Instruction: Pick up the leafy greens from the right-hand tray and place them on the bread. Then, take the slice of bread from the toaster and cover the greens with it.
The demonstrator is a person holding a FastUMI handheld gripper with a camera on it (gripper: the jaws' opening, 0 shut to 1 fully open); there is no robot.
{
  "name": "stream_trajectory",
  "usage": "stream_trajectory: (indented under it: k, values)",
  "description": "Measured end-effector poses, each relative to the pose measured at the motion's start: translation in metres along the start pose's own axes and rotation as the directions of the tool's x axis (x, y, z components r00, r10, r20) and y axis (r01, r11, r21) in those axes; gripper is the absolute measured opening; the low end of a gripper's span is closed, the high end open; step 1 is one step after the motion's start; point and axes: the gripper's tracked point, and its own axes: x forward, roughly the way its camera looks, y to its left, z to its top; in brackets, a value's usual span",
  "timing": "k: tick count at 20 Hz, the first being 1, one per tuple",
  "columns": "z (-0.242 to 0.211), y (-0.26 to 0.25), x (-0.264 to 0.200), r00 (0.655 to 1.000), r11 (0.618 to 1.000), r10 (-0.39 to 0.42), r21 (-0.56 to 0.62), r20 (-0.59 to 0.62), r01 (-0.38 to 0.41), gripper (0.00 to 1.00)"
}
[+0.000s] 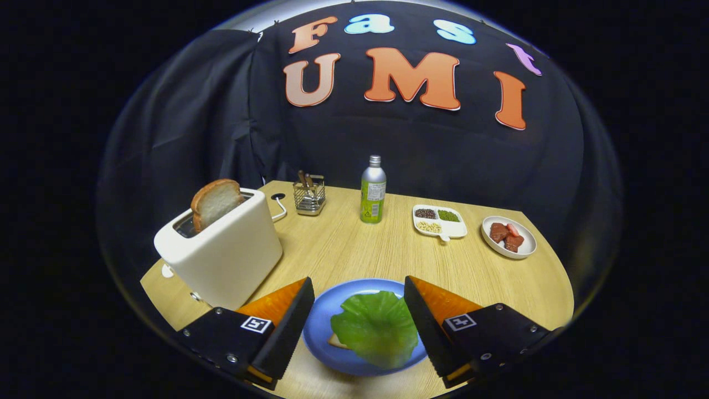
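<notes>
A green leafy piece (pixel 376 328) lies on a blue plate (pixel 324 324), covering most of a bread slice whose corner (pixel 337 342) peeks out under it. My gripper (pixel 359 305) hangs open above the plate, one finger on each side of the greens, with nothing held. To the left beyond the fingers stands a white toaster (pixel 227 252) with a slice of bread (pixel 215 203) sticking up out of its slot.
On the wooden table (pixel 360 249) stand a green bottle (pixel 373 191), a wire holder (pixel 309 195) with utensils, a white divided tray (pixel 440 220) of beans and grains, and a white plate (pixel 508 236) with reddish pieces at the far right.
</notes>
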Motion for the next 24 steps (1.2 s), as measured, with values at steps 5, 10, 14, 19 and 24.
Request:
stream_trajectory:
  k: [5,10,14,19,24]
  values:
    - [0.036,0.036,0.0,0.999,0.998,0.018,-0.054,0.032,-0.016,0.98]
    - [0.069,0.087,0.002,0.995,0.994,0.075,-0.091,0.064,-0.069,0.97]
    - [0.089,0.126,0.003,0.988,0.989,0.126,-0.09,0.087,-0.118,0.98]
    - [0.1,0.163,0.009,0.982,0.982,0.169,-0.1,0.088,-0.161,0.97]
    - [0.093,0.187,0.022,0.982,0.978,0.184,-0.108,0.048,-0.178,0.97]
